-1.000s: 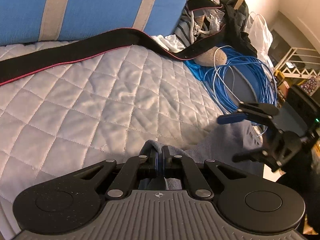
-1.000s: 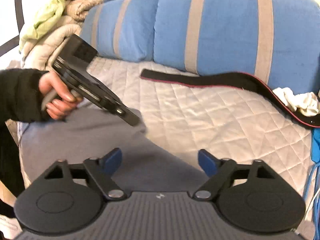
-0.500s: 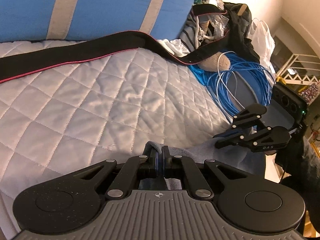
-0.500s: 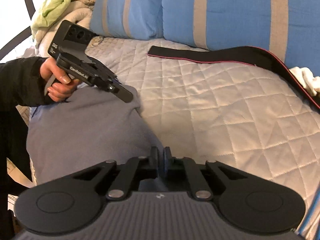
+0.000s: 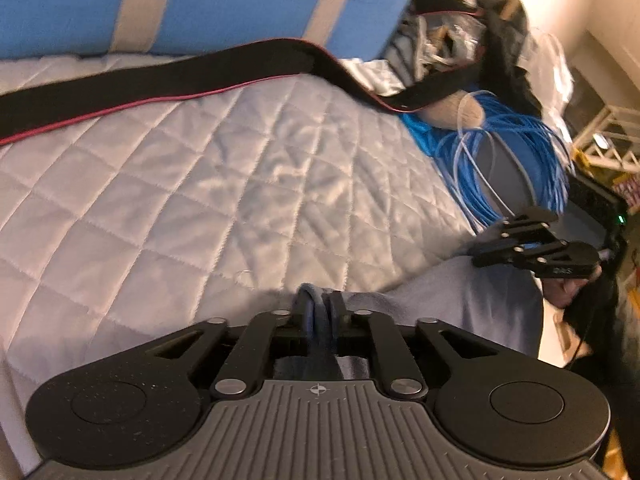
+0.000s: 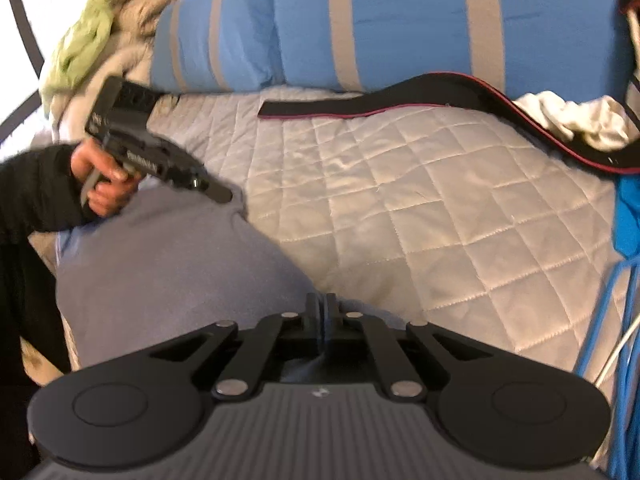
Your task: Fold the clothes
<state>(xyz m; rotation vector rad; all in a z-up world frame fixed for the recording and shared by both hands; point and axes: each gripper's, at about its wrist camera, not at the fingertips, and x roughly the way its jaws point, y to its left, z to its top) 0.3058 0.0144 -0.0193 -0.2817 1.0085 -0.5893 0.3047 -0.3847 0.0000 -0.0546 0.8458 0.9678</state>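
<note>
While both grippers pinch grey garment (image 6: 172, 272), quilted bed (image 6: 400, 208)

Quilted bed (image 5: 248, 168), blue striped pillows (image 6: 400, 20)

Both grippers matte black plastic: left gripper (image 5: 319, 314), right gripper (image 6: 322, 314). Each has two round side discs, a ribbed grey centre plate with a small white mark, and silver rivets on the linkage arms. Green light on the right unit's rear block. Black sleeve (image 6: 38, 192) on the left arm.
</note>
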